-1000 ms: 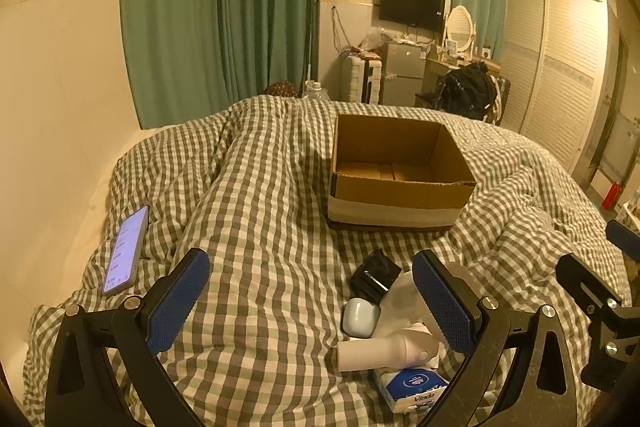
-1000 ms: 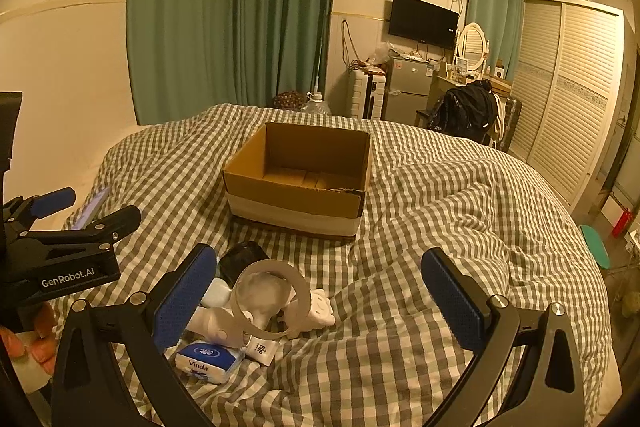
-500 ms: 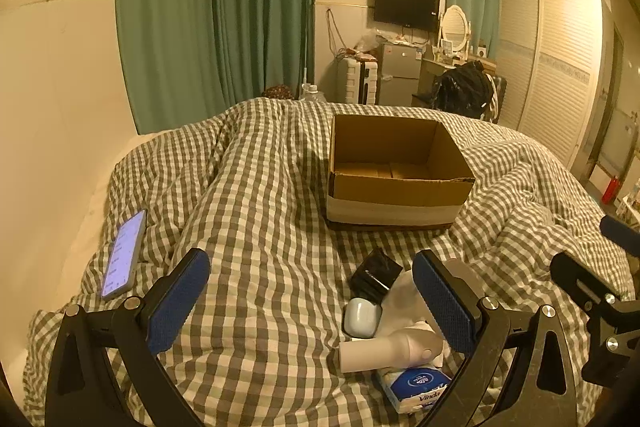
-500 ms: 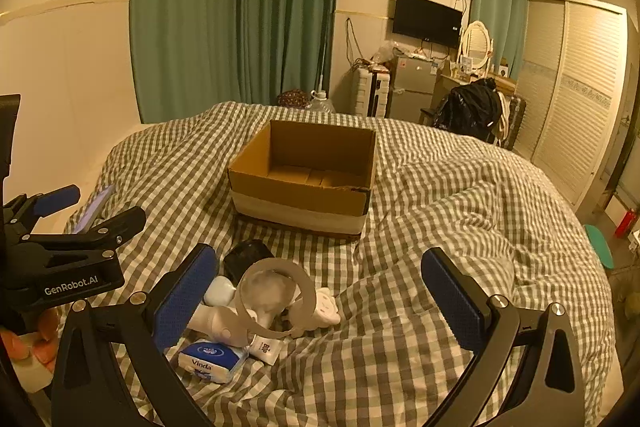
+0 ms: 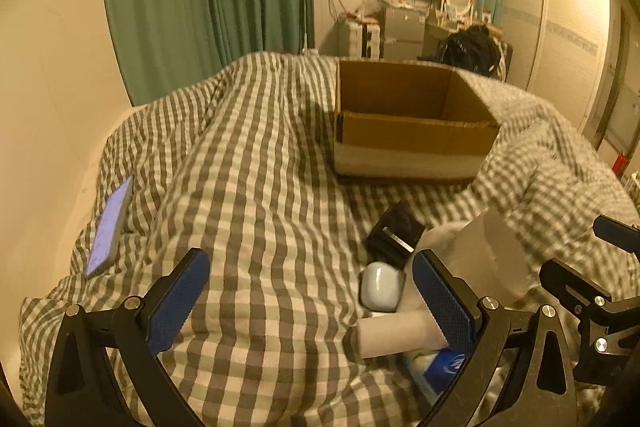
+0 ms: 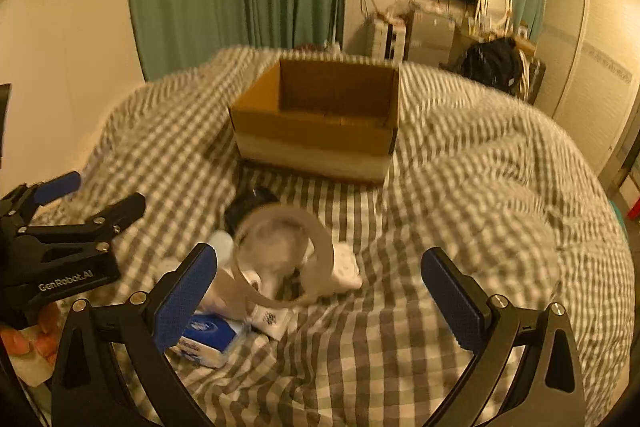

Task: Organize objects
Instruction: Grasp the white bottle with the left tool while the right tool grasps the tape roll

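- Two claws, both mine, both spread wide with nothing between the blue pads: left gripper [image 5: 310,301] low over the gingham duvet [image 5: 248,195]; right gripper [image 6: 320,291] likewise above the bed, its frames blurred.
- Cardboard box [image 5: 412,131]: open-topped, standing on the duvet beyond the cluster of small things; its floor is hidden from both views.
- Cluster, near side of the box and apart from it (seen at the right of my left view, at the left of my right view): a black case [image 5: 396,231], a pale blue earbud case [image 5: 380,287] just in front of it, and a white cylindrical handle [image 5: 396,337] lying on its side against my left claw's right finger in the picture.
- Blue-and-white tissue pack [image 6: 210,339]: nearest me, partly behind my right claw's left finger.
- Clear tape roll [image 6: 280,255]: standing on edge over a white plush-like item [image 6: 344,271] (shape uncertain).
- Smartphone [image 5: 110,225]: screen lit, lying well apart at the duvet's left edge, near the wall.
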A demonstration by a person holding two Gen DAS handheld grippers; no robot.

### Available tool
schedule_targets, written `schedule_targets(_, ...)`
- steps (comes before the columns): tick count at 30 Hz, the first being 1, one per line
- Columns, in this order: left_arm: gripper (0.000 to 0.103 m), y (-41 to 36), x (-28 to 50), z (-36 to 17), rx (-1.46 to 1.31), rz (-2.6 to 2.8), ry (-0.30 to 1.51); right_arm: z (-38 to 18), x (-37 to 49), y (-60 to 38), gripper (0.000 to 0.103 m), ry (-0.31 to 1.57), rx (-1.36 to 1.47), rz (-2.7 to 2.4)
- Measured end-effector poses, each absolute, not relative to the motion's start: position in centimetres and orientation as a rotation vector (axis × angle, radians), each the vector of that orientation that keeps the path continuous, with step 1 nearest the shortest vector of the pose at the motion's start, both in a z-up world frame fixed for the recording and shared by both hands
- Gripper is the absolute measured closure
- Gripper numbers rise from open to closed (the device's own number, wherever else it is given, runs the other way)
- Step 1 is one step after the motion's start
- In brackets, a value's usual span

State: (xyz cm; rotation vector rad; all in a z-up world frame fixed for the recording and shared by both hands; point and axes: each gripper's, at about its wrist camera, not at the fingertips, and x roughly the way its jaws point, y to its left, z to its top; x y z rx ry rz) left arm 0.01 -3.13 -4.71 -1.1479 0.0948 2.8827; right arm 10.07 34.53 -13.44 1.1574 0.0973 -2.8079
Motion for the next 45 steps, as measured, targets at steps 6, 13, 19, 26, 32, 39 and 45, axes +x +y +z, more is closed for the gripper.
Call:
schedule_targets(6, 0.000, -3.1, -0.8, -7.1, -1.241, 2.824, 0.109, -16.7, 7.5, 34.0, 0.004, 0.072, 1.287, -2.668)
schedule_targets(13, 0.000, -3.3, -0.7, -8.4, -1.281, 2.809, 0.146, -20.0, 4.1, 34.3, 0.011, -0.047, 1.411, -2.512)
schedule_targets(19, 0.000, -2.3, 0.0, -7.9, -1.272, 2.749, 0.145, -20.2, 4.2, 34.5, 0.025, -0.089, 1.402, -2.497)
schedule_targets(26, 0.000, 0.7, 0.2, -8.3, -1.305, 2.577, 0.115, -16.6, 6.6, 36.4, 0.025, -0.042, 1.287, -2.668)
schedule_targets(32, 0.000, 3.2, -0.8, -10.4, -1.408, 2.475, 0.104, -15.8, 7.6, 37.5, 0.025, -0.020, 1.255, -2.730)
schedule_targets(39, 0.000, 4.6, -1.8, -11.8, -1.452, 2.467, 0.144, -16.1, 7.8, 38.2, 0.025, -0.036, 1.245, -2.733)
schedule_targets(45, 0.000, 5.2, -2.7, -13.0, -1.470, 2.457, 0.194, -16.6, 7.7, 38.7, 0.025, -0.050, 1.254, -2.725)
